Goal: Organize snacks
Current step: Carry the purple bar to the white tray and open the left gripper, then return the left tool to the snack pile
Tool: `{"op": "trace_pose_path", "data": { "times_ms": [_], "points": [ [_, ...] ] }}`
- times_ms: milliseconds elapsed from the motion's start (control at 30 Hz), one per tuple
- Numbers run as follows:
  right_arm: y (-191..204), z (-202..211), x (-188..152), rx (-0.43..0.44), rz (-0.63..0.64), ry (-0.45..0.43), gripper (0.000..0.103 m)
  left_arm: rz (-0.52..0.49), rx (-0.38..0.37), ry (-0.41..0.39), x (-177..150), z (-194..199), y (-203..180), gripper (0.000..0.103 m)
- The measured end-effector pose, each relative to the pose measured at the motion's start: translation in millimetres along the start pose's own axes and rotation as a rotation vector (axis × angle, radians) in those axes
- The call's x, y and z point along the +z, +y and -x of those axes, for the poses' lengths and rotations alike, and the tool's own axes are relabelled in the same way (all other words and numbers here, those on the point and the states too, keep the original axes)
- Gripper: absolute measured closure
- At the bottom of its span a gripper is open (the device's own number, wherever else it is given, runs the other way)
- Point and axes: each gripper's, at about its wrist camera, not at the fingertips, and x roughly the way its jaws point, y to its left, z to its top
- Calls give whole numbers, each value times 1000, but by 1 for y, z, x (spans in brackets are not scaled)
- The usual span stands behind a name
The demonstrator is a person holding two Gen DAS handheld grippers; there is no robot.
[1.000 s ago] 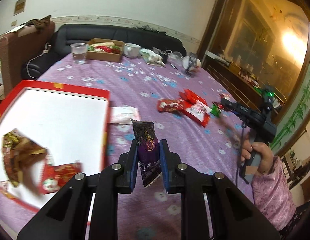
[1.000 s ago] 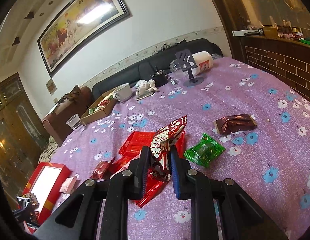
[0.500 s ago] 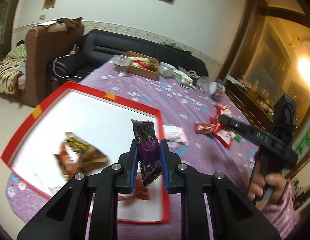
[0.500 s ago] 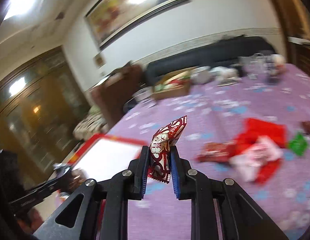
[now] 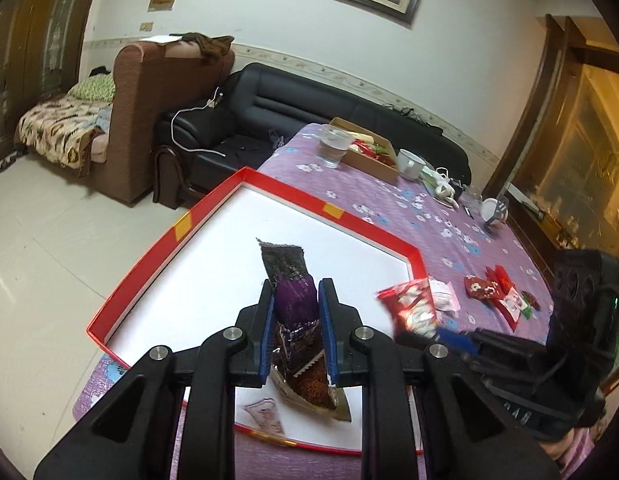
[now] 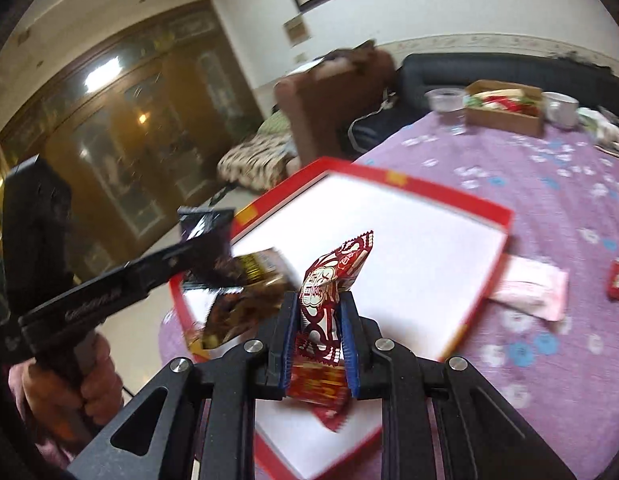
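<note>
A purple flowered cloth covered the desk [image 5: 389, 208], with a black sofa [image 5: 309, 108] behind it. The red-rimmed white box [image 5: 213, 216] lay at centre frame. The left claw [image 5: 295, 320] was clamped on a purple snack packet [image 5: 293, 300] above the box; the right claw [image 6: 317, 336] gripped a red-and-white snack packet [image 6: 329, 276] over the box's near edge.

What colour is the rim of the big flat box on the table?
Red, with small yellow patches, around a white inside. The box shows best in the left wrist view.
</note>
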Motion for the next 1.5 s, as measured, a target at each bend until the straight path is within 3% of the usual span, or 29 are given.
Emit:
{"op": "trace_pose_path", "data": {
  "times_ms": [267,400,500,533,567,633,800,967,1133,1300,1500],
  "points": [
    [19,-34,2,-52,62,72,81,2,17,-2,4,-9,7,84],
    [6,-34,14,-82,20,34,78,-19,40,46,10,-29,7,82],
    [-8,-18,20,-91,-19,-12,63,12,28,82,12,-38,8,73],
    [-13,-13,22,-97,-27,-31,59,19,30,82,12,-37,9,66],
    [-20,-7,23,-107,-38,-52,59,22,38,72,12,-34,8,56],
    [-38,8,25,-121,-79,-85,59,15,58,44,11,-27,5,47],
    [-94,47,20,-193,-198,-151,58,-13,66,9,13,-15,-6,44],
    [-155,94,6,-277,-323,-211,58,-133,42,6,8,-14,-45,34],
    [-212,148,-19,-376,-441,-292,51,-269,-32,41,-2,-24,-94,32],
    [-263,189,-49,-381,-597,-368,51,-358,-74,92,-16,-38,-133,32],
    [-288,191,-59,-394,-674,-312,50,-409,-117,145,-34,-50,-166,32]
  ]
}}
